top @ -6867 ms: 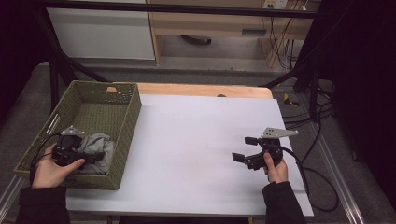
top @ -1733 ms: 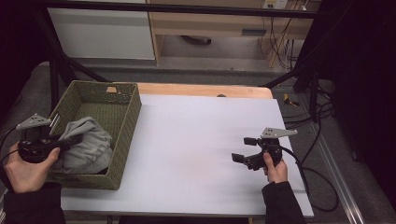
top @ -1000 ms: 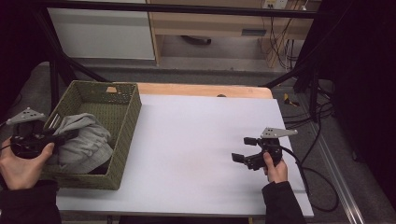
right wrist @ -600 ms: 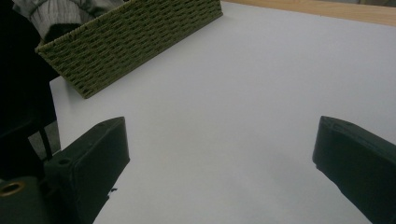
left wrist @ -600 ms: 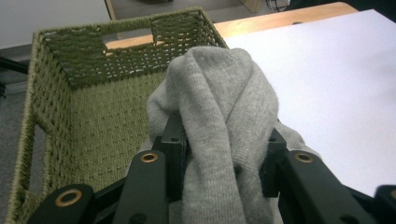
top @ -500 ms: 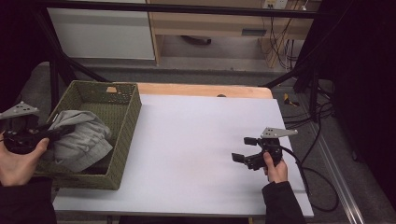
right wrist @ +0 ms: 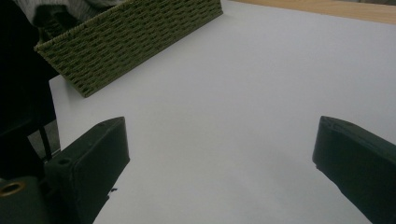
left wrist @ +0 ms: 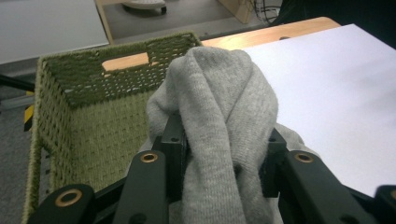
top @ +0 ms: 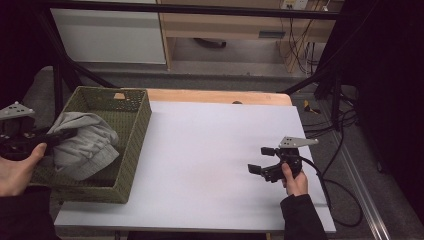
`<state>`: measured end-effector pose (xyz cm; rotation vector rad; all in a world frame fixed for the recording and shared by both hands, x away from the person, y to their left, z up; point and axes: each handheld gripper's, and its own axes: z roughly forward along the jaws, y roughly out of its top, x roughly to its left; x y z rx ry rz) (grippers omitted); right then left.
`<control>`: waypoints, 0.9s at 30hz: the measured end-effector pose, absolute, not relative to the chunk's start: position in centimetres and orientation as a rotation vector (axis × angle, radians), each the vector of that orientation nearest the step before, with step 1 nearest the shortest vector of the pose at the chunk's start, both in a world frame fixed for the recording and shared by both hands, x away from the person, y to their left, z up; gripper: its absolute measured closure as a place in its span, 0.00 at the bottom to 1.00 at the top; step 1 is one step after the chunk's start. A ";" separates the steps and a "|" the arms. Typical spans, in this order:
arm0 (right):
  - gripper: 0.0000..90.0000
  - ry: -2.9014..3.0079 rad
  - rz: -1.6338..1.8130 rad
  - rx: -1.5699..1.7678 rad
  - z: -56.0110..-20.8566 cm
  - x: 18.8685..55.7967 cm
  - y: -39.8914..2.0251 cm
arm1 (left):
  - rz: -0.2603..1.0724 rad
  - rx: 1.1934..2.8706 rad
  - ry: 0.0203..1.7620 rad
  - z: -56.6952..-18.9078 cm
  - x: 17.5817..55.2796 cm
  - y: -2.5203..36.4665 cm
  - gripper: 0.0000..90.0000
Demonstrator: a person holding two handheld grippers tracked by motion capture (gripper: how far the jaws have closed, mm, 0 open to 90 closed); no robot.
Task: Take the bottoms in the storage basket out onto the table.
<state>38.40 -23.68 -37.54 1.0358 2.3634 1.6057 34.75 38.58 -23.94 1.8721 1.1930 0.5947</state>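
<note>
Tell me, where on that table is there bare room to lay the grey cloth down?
The white table is bare between the green basket and the right gripper, and from there to its far wooden edge. It is crowded at the left, where the left gripper holds the grey cloth over the basket.

A lab or workshop — a white bench inside a black metal frame, loose cables on the floor, plain cabinets behind.

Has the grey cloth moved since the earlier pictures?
Yes. The grey cloth, clamped in the left claw, has risen out of the green basket, toward its left rim.
</note>
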 end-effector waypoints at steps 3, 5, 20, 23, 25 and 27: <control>0.04 2.363 1.605 1.033 -37.5 38.4 -23.7 | 0.593 1.869 1.181 -23.6 34.7 38.5 0.71; 0.04 2.363 1.607 1.033 -37.5 38.4 -23.7 | 0.593 1.871 1.175 -23.3 34.6 38.4 0.71; 0.04 2.365 1.609 1.036 -37.5 38.4 -23.7 | 0.599 1.874 1.132 -21.8 34.4 37.7 0.71; 0.04 2.366 1.609 1.037 -37.5 38.4 -23.7 | 0.603 1.876 1.127 -21.5 34.4 37.5 0.71; 0.04 2.367 1.609 1.036 -37.5 38.4 -23.7 | 0.606 1.876 1.122 -21.2 34.4 37.4 0.71; 0.04 2.367 1.608 1.037 -37.5 38.4 -23.7 | 0.608 1.877 1.115 -21.0 34.3 37.2 0.71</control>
